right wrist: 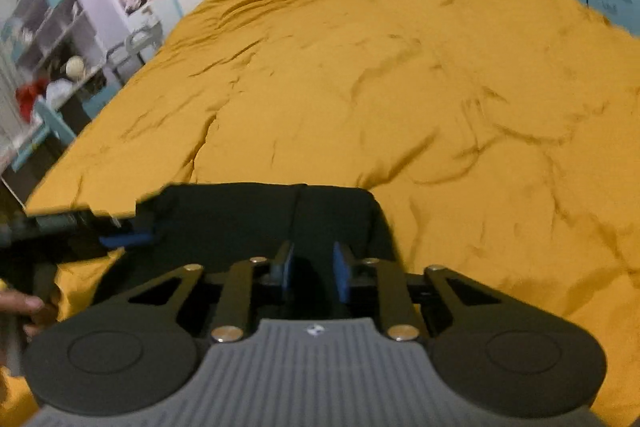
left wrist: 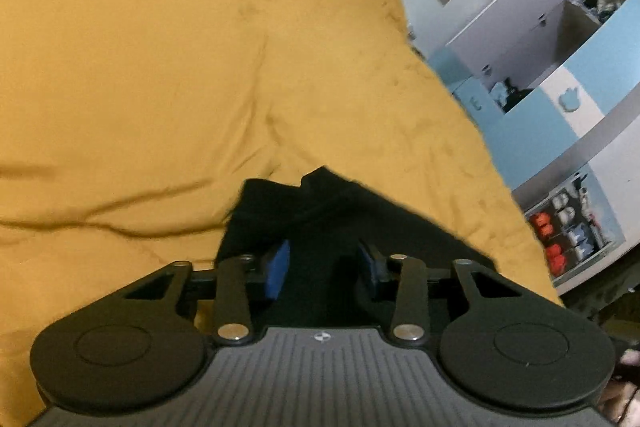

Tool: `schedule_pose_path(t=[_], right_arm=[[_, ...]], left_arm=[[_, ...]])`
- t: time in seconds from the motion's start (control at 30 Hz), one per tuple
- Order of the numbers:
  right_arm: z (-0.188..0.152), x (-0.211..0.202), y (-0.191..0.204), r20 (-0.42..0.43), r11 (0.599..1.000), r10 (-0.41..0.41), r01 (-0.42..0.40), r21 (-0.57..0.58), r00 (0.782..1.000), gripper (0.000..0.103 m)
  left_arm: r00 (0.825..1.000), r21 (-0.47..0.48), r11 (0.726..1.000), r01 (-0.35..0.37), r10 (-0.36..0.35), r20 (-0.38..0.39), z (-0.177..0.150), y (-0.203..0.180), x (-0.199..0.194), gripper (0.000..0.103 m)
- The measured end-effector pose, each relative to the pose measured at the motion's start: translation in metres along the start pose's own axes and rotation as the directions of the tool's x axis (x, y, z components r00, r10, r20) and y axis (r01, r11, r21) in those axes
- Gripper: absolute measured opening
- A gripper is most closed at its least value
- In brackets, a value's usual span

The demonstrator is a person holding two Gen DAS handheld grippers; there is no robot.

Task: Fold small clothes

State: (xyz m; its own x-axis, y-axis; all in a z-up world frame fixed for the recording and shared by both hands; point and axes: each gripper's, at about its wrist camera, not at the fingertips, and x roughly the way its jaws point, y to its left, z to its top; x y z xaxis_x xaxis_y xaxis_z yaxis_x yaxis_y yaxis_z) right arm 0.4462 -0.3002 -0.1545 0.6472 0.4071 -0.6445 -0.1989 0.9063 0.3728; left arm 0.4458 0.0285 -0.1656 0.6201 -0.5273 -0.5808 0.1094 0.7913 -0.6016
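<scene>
Two grippers over one black garment on a bed.

Black garment (right wrist: pixel 256 219) lies on the mustard-yellow bedspread (right wrist: pixel 400 87), near its front edge, bunched rather than flat. Left gripper (left wrist: pixel 326 265): blue pads (left wrist: pixel 280 267) stand apart, dark cloth fills the gap between them; cannot tell whether the pads press on the cloth. Right gripper (right wrist: pixel 312 269): jaws narrow, a small gap between the blue pads, black cloth in and beyond that gap; grip contact not readable against the dark fabric. In the right wrist view the left gripper (right wrist: pixel 120 239) enters from the left side at the garment's edge, with fingers of a hand (right wrist: pixel 20 305) below it. Shelves (left wrist: pixel 568 227) with small items stand beside the bed.
</scene>
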Motion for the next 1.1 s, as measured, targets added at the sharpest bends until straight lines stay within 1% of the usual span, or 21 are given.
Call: schedule_pose_path(t=[0.07,0.13,0.17,0.2,0.23,0.27,0.33,0.37,0.4,0.5,0.53,0.57,0.6,0.63,0.67,0.8,0.93,1.03,1.1], right_arm=[[0.001,0.002,-0.003,-0.002,1.0,-0.001,0.001,0.012,1.0,0.01],[0.001,-0.002,-0.001,0.006,1.0,-0.027,0.027,-0.008,1.0,0.009],[0.004,-0.01,0.004,0.026,0.999,-0.038,0.039,-0.019,0.999,0.016],[0.003,-0.016,0.013,0.052,0.999,-0.033,0.035,-0.026,0.998,0.025],[0.002,-0.032,0.018,0.08,0.999,-0.008,0.011,-0.038,0.997,0.028],[-0.001,-0.049,0.024,0.096,0.998,0.019,-0.014,-0.054,0.995,0.028],[-0.016,-0.084,0.035,0.118,0.994,0.064,-0.053,-0.094,0.991,0.032],[-0.024,-0.098,0.039,0.119,0.991,0.083,-0.07,-0.111,0.989,0.033],[-0.035,-0.113,0.043,0.119,0.988,0.103,-0.087,-0.128,0.988,0.034],[-0.069,-0.144,0.051,0.11,0.983,0.12,-0.103,-0.152,0.987,0.036],[-0.081,-0.153,0.05,0.105,0.983,0.122,-0.105,-0.153,0.987,0.036],[-0.09,-0.159,0.051,0.104,0.983,0.117,-0.1,-0.151,0.988,0.037],[-0.099,-0.165,0.052,0.103,0.984,0.114,-0.098,-0.149,0.988,0.04],[-0.108,-0.169,0.052,0.099,0.984,0.111,-0.095,-0.154,0.989,0.041],[-0.115,-0.173,0.053,0.096,0.984,0.103,-0.087,-0.157,0.99,0.041],[-0.13,-0.174,0.049,0.065,0.987,0.085,-0.076,-0.138,0.994,0.042],[-0.141,-0.174,0.038,0.06,0.995,0.064,-0.059,-0.081,0.996,0.047],[-0.149,-0.171,0.029,0.057,0.998,0.034,-0.031,-0.056,0.998,0.047],[-0.154,-0.17,0.022,0.055,0.999,0.03,-0.027,-0.045,0.998,0.047]], left_arm=[[1.0,0.032,0.999,-0.012,0.012,0.001,-0.003,-0.005,-0.002,0.043],[1.0,0.044,0.999,-0.009,0.008,0.017,-0.004,-0.012,-0.015,0.043],[1.0,0.051,0.999,-0.002,0.0,0.031,-0.005,-0.016,-0.026,0.043],[0.999,0.059,0.998,0.005,-0.008,0.043,-0.006,-0.021,-0.038,0.043],[0.998,0.072,0.997,0.029,-0.033,0.054,-0.009,-0.026,-0.053,0.044],[0.996,0.087,0.995,0.054,-0.06,0.067,-0.016,-0.033,-0.069,0.044],[0.992,0.095,0.992,0.08,-0.089,0.093,-0.035,-0.043,-0.103,0.044],[0.991,0.091,0.991,0.096,-0.103,0.086,-0.048,-0.049,-0.118,0.044],[0.991,0.081,0.991,0.104,-0.11,0.072,-0.063,-0.054,-0.131,0.044],[0.994,0.059,0.993,0.107,-0.108,0.02,-0.105,-0.064,-0.158,0.044],[0.993,0.04,0.992,0.119,-0.12,0.007,-0.118,-0.066,-0.164,0.044],[0.989,0.013,0.989,0.148,-0.148,-0.003,-0.128,-0.067,-0.169,0.044],[0.985,-0.008,0.985,0.174,-0.174,-0.016,-0.136,-0.069,-0.172,0.044],[0.982,-0.019,0.982,0.186,-0.186,-0.026,-0.143,-0.071,-0.175,0.044],[0.981,-0.021,0.982,0.19,-0.19,-0.028,-0.151,-0.075,-0.177,0.044],[0.977,-0.038,0.978,0.204,-0.206,-0.058,-0.161,-0.08,-0.167,0.044],[0.978,-0.04,0.982,0.183,-0.186,-0.091,-0.17,-0.081,-0.151,0.044],[0.979,-0.033,0.987,0.156,-0.159,-0.13,-0.178,-0.078,-0.143,0.045],[0.981,-0.02,0.99,0.143,-0.144,-0.13,-0.182,-0.077,-0.14,0.046]])
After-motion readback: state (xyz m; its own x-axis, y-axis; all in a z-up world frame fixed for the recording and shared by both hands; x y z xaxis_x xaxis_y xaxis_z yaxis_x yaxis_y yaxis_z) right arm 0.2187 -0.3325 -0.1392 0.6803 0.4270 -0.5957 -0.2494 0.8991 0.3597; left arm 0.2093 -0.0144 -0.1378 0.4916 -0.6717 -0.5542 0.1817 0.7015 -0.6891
